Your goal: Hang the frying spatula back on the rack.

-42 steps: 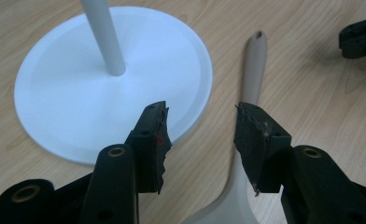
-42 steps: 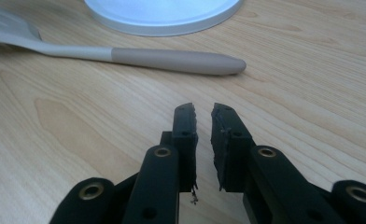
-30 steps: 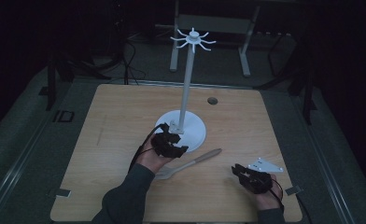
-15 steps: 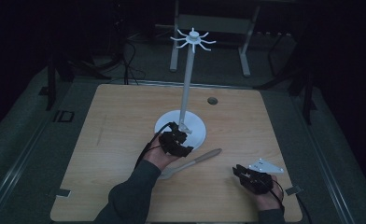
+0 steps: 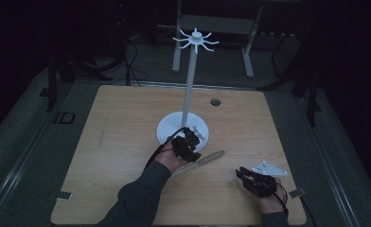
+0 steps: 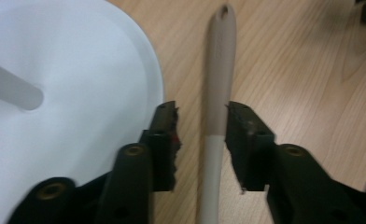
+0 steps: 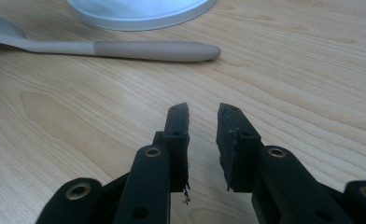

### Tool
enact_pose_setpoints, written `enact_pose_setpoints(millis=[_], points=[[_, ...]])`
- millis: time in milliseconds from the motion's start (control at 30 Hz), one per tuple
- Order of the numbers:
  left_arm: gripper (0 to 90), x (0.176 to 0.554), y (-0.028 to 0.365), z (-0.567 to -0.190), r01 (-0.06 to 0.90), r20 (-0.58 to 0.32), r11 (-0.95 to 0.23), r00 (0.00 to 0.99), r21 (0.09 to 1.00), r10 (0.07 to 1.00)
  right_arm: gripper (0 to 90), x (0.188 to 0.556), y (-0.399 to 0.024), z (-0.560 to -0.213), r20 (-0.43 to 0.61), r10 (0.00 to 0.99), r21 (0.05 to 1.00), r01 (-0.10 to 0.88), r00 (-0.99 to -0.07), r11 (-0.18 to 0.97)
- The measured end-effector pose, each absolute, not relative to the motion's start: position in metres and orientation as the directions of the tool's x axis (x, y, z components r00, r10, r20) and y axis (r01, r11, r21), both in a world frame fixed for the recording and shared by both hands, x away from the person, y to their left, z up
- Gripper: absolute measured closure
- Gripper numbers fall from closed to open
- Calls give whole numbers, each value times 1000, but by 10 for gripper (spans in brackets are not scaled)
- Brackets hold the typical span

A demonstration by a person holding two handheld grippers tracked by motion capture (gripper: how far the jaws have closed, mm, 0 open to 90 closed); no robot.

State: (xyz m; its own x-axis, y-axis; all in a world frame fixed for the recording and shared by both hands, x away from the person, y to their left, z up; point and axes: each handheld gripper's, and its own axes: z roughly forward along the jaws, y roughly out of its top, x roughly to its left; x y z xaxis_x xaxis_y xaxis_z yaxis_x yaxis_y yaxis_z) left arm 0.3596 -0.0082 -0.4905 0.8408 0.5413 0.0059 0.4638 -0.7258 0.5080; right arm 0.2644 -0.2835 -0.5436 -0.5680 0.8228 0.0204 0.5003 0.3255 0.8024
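Note:
A spatula [image 5: 207, 157] with a beige handle [image 6: 221, 60] and a paler blade end lies flat on the wooden table, just in front of a white hook stand's round base [image 5: 174, 125]. My left gripper [image 5: 195, 150] reaches low over that handle. In the left gripper view the handle runs between its jaws [image 6: 203, 114], which have just been closing. One pad touches the handle and a gap stays on the other side. My right gripper [image 5: 242, 174] rests near the front right, its jaws [image 7: 203, 112] a little apart with nothing between them, facing the spatula [image 7: 153, 50].
The stand's thin pole [image 5: 189, 90] rises to a ring of hooks [image 5: 195, 41]. A small round hole [image 5: 215, 101] sits in the table's far side. Tape marks [image 5: 63, 195] lie at the front corners. A white desk frame [image 5: 212, 23] stands behind on the dark floor.
My left hand has slid rightward and down from the stand's base to the spatula handle. The right hand has stayed where it was.

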Motion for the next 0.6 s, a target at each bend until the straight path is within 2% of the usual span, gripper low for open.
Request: enact_pose_setpoints(millis=[133, 400, 600], points=[[704, 360, -16, -498, 453, 13, -758, 855, 469, 519, 738, 264, -283, -544, 18, 822, 801, 500, -569, 329], [675, 363, -32, -516, 455, -8, -790, 869, 411, 496, 734, 264, -283, -544, 17, 821, 800, 500, -571, 332], [686, 365, -38, -527, 449, 12, -816, 874, 363, 486, 732, 264, -284, -544, 14, 821, 800, 499, -571, 333]])
